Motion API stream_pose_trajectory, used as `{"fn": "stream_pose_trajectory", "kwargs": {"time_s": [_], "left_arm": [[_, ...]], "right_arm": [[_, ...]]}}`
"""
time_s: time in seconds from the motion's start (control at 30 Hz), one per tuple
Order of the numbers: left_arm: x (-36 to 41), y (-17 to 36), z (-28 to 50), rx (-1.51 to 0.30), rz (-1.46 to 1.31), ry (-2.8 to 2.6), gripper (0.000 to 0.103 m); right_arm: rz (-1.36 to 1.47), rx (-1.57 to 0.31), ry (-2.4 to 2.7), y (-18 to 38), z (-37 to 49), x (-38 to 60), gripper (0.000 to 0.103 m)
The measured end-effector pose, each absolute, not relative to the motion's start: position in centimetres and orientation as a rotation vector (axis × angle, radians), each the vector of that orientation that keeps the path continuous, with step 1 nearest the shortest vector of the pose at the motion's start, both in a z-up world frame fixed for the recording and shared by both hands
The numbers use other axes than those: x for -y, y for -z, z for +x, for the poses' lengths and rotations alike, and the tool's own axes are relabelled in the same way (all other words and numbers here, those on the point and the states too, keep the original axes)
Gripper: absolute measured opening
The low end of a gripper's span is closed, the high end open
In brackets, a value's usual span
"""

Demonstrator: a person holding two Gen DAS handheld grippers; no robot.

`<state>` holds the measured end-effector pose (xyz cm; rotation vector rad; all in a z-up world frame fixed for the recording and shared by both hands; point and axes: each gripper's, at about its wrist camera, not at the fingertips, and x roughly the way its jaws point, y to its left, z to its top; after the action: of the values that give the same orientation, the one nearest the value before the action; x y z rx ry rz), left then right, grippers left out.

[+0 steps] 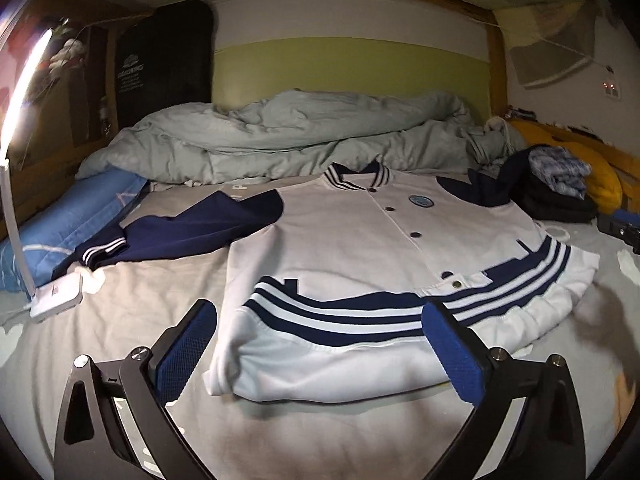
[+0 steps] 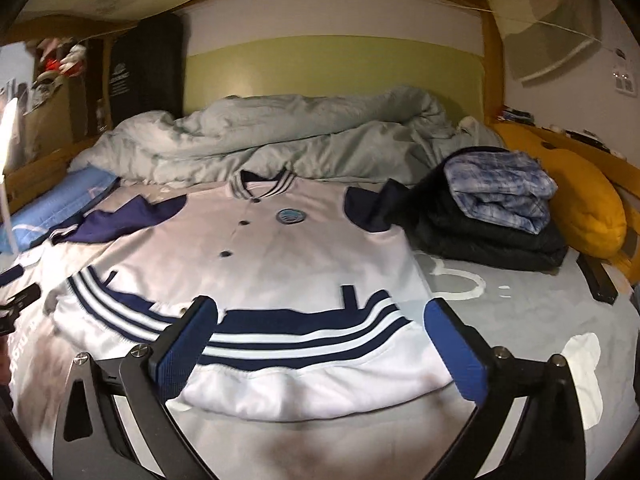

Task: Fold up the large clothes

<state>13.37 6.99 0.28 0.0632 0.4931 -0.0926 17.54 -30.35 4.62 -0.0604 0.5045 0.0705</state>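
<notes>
A white varsity jacket (image 1: 352, 236) (image 2: 256, 256) with navy sleeves and a navy-and-white striped hem lies face up on the grey bed sheet (image 1: 132, 312), collar toward the far end. One navy sleeve (image 1: 180, 232) stretches out to the left; the other (image 2: 372, 204) lies by the clothes pile. My left gripper (image 1: 320, 344) hovers open over the hem's left part, nothing between its blue pads (image 1: 188, 344). My right gripper (image 2: 320, 340) hovers open over the hem's right part, also holding nothing.
A rumpled grey-green duvet (image 1: 288, 132) fills the far end of the bed. A stack of folded clothes (image 2: 492, 216) and a yellow cushion (image 2: 576, 200) sit at the right. A white lamp (image 1: 56, 292) and a blue pillow (image 1: 76, 216) are at the left.
</notes>
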Motion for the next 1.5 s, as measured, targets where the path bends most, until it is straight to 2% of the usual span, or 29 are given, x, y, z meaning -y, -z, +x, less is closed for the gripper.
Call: {"fn": "stream_pose_trajectory", "kwargs": {"time_s": [0.17,0.27,0.3,0.43,0.63,0.83,0.93,1.0,1.03,1.17,1.23,1.27,1.3,1.33,1.4,1.5], "left_arm": [[-4.8,0.9,13.8,-0.620,0.115,0.248,0.102],[-3.2,2.4,14.1,-0.700,0.174,0.294,0.085],[-2.8,3.1,14.2,-0.728,0.198,0.297,0.083],[-2.1,5.2,15.0,-0.802,0.238,0.299,0.083],[-1.1,7.5,16.0,-0.814,0.355,0.234,0.083],[-1.8,8.3,18.0,-0.792,0.389,0.118,0.085],[-4.1,8.5,19.8,-0.797,0.330,0.077,0.075],[-5.5,8.2,20.4,-0.803,0.279,0.073,0.065],[-5.8,8.1,20.5,-0.798,0.274,0.066,0.064],[-6.5,8.1,20.5,-0.786,0.283,0.054,0.060],[-7.0,8.2,20.4,-0.785,0.280,0.035,0.055],[-7.2,8.2,20.5,-0.791,0.264,0.037,0.044],[-7.6,8.1,20.5,-0.801,0.232,0.048,0.034],[-7.8,8.0,20.4,-0.807,0.212,0.060,0.029],[-7.9,7.1,19.6,-0.790,0.187,0.058,0.020],[-7.9,5.2,17.6,-0.770,0.155,0.054,0.017]], "right_arm": [[-0.113,-0.618,-0.166,-3.3,18.0,28.8,0.103],[-0.187,-0.756,-0.274,-1.3,18.5,26.9,0.103],[-0.228,-0.771,-0.286,-0.6,18.3,26.2,0.103],[-0.464,-0.800,-0.258,2.6,17.8,22.7,0.102],[-0.540,-0.876,-0.194,5.9,19.3,22.5,0.102],[-0.504,-0.875,-0.072,5.8,21.8,25.4,0.102],[-0.421,-0.893,-0.071,5.3,23.0,27.7,0.101],[-0.409,-0.889,-0.058,5.2,23.4,28.6,0.084],[-0.440,-0.874,-0.016,5.3,23.6,29.1,0.080],[-0.416,-0.878,-0.046,5.2,23.9,30.1,0.080],[-0.447,-0.866,-0.036,5.4,23.8,30.0,0.076],[-0.449,-0.864,-0.035,5.4,23.8,30.0,0.062],[-0.440,-0.868,-0.015,5.4,23.8,30.1,0.039],[-0.417,-0.873,0.010,5.4,23.9,30.4,0.020],[-0.336,-0.875,0.004,4.7,23.7,31.0,0.017],[-0.273,-0.807,-0.017,2.2,21.2,31.1,0.014]]}}
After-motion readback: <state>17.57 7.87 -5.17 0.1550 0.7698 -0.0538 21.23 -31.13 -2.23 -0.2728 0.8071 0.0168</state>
